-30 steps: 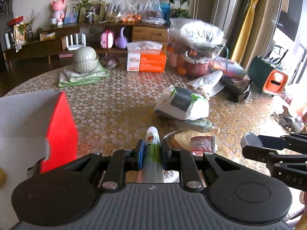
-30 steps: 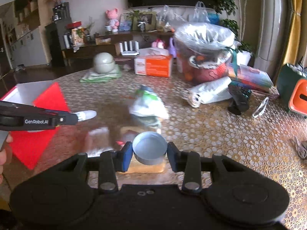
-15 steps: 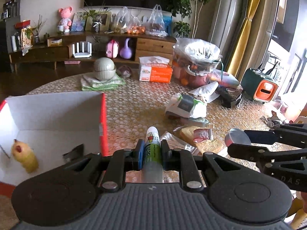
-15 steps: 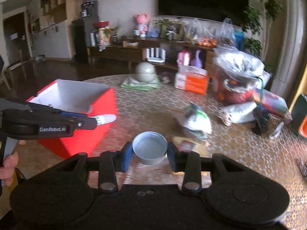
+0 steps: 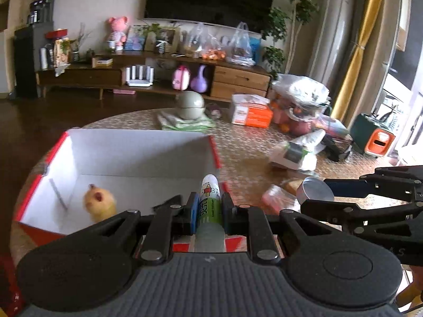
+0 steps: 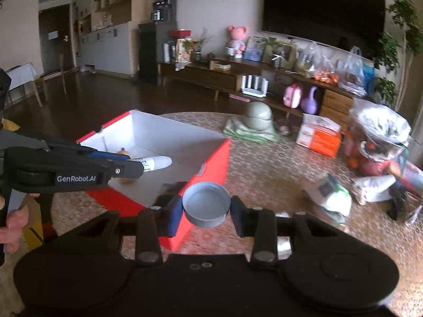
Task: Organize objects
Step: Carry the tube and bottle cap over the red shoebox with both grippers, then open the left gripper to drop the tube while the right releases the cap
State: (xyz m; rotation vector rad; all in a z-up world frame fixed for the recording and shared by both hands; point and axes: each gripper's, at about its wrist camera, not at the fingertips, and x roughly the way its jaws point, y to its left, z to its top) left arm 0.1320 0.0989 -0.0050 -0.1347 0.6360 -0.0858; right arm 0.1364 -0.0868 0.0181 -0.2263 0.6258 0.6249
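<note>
over the red box (image 5: 215, 153) — left gripper (image 5: 208, 207) clamping tube (image 5: 210, 198), right gripper (image 6: 206, 207) clamping tin (image 6: 206, 203)

One red cardboard box with white interior (image 5: 137, 155), holding one yellow pear-shaped toy (image 5: 99, 203); beside box: one green-labelled white tube (image 5: 210, 198), one grey round tin (image 6: 206, 203), two black grippers.

A round desk (image 6: 264, 158) with a patterned honeycomb cover carries an open red box (image 6: 211, 155) with a white inside. Beyond the box, at the far edge, lies a folded green cloth (image 6: 248, 132). To the right of that cloth sits an orange and white carton (image 6: 320, 137), then a filled clear plastic bag (image 6: 378, 137). A white and green packet (image 6: 333, 195) lies right of the box.
</note>
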